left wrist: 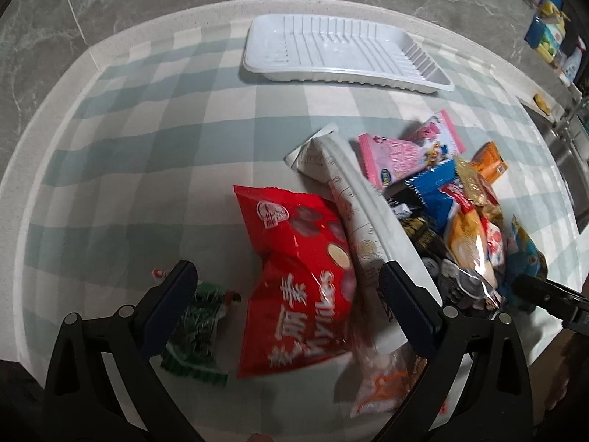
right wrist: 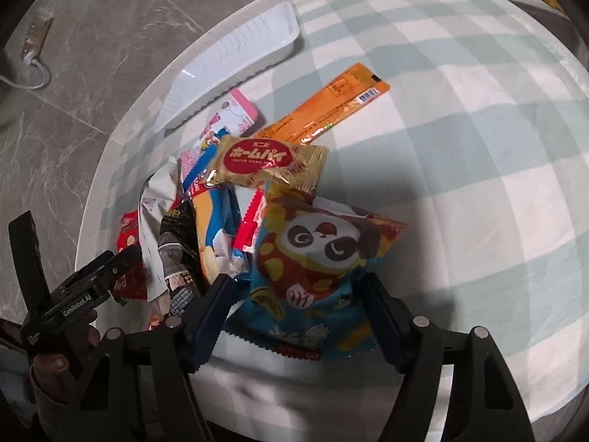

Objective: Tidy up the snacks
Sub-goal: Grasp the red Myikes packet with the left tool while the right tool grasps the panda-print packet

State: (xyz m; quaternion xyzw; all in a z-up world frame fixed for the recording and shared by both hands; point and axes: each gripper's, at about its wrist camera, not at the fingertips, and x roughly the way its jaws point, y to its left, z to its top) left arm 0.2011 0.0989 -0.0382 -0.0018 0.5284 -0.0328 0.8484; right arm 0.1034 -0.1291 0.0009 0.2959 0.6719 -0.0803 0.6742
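A pile of snack packs lies on a checked tablecloth. My left gripper hangs open over a red bag, one finger on each side of it, the pads apart from it. A long white packet leans against the red bag. A green wrapper lies under the left finger. My right gripper straddles a blue panda bag; I see no firm pinch on it. A gold pack and an orange stick pack lie beyond. The white ribbed tray stands empty at the far edge.
The table edge curves close behind the tray, with grey marble floor beyond. A power strip lies on the floor. A steel sink sits at the right. A hand holds the left gripper close beside the pile.
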